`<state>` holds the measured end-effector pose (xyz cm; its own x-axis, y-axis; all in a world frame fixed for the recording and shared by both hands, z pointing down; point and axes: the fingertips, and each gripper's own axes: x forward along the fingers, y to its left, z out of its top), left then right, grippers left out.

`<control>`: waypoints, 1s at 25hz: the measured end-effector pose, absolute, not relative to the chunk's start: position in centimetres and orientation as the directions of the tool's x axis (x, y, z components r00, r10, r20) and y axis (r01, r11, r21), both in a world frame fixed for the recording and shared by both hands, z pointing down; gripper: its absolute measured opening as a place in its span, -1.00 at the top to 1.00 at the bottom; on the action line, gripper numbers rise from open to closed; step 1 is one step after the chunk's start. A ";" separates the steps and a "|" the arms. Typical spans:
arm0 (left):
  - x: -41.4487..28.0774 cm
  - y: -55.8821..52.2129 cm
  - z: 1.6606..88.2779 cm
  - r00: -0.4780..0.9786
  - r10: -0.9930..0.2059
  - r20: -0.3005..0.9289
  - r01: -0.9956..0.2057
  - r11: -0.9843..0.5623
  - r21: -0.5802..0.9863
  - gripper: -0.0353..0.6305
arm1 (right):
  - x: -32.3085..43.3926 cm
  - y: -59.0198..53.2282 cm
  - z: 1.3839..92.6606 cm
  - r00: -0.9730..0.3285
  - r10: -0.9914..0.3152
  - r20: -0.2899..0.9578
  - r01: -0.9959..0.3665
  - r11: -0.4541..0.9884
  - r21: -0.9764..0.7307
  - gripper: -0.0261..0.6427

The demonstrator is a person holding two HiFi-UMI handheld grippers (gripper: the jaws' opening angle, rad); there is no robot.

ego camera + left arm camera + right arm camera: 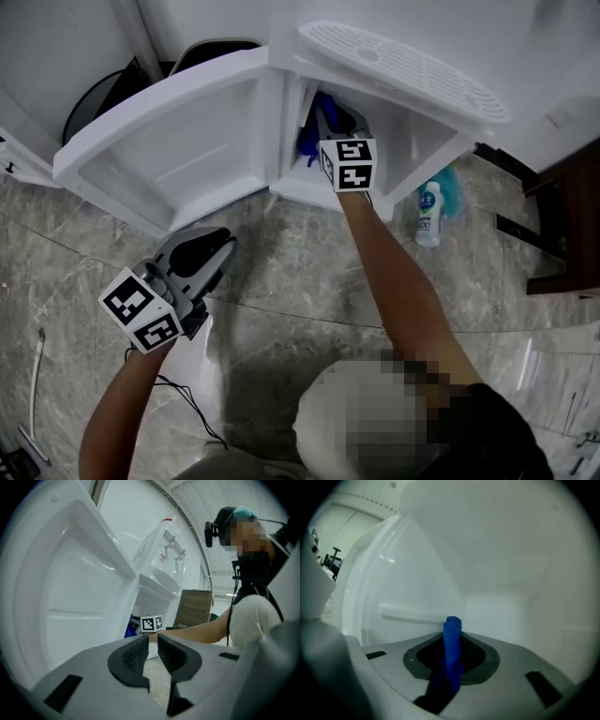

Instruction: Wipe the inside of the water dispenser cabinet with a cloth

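The white water dispenser's cabinet [412,150] stands open, its door [178,141] swung out to the left. My right gripper [325,111] reaches into the cabinet, shut on a blue cloth [307,142]. In the right gripper view the cloth [452,644] stands pinched between the pads of this gripper [453,630], close to the white inner wall [511,573]. My left gripper [223,242] hovers over the floor below the door. Its jaws [153,641] stand a narrow slit apart with nothing between them.
A spray bottle [428,214] stands on the marble floor right of the cabinet, with a teal cloth [453,187] behind it. Dark wooden furniture [562,234] is at the right, a black bin [103,98] behind the door. A thin cable [187,403] trails on the floor.
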<state>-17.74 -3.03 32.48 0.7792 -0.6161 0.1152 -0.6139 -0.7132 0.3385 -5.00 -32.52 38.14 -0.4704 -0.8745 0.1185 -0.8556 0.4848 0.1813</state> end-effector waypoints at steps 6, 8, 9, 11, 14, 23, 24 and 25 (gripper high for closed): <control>-18.2 -2.7 31.6 0.776 -0.625 0.090 -0.614 -0.714 0.336 0.70 | -5.2 -31.6 28.6 -0.449 -0.875 -0.180 -0.892 0.427 0.148 0.72; -18.5 -2.6 31.4 0.773 -0.629 0.082 -0.616 -0.713 0.336 0.70 | -5.4 -31.6 26.0 -0.436 -0.864 -0.251 -0.900 0.416 0.130 0.72; -18.6 -2.5 31.3 0.772 -0.630 0.081 -0.617 -0.712 0.336 0.70 | -5.7 -31.6 24.9 -0.427 -0.860 -0.279 -0.904 0.409 0.123 0.72; -18.8 -2.4 31.3 0.771 -0.632 0.082 -0.618 -0.711 0.335 0.70 | -6.1 -32.1 23.7 -0.405 -0.860 -0.311 -0.914 0.390 0.110 0.72; -19.2 -2.2 31.1 0.766 -0.639 0.074 -0.622 -0.706 0.338 0.70 | -5.8 -33.4 23.2 -0.363 -0.876 -0.318 -0.931 0.355 0.086 0.72; -20.8 -0.9 32.1 0.743 -0.665 0.081 -0.644 -0.675 0.360 0.70 | -5.4 -35.6 22.9 -0.347 -0.891 -0.293 -0.937 0.342 0.071 0.72; -20.8 -0.9 32.2 0.742 -0.666 0.081 -0.644 -0.673 0.364 0.70 | -5.4 -35.6 22.9 -0.349 -0.890 -0.292 -0.936 0.346 0.064 0.72; -20.7 -0.9 32.1 0.742 -0.665 0.080 -0.643 -0.673 0.365 0.70 | -5.4 -35.5 22.9 -0.353 -0.889 -0.291 -0.934 0.351 0.059 0.72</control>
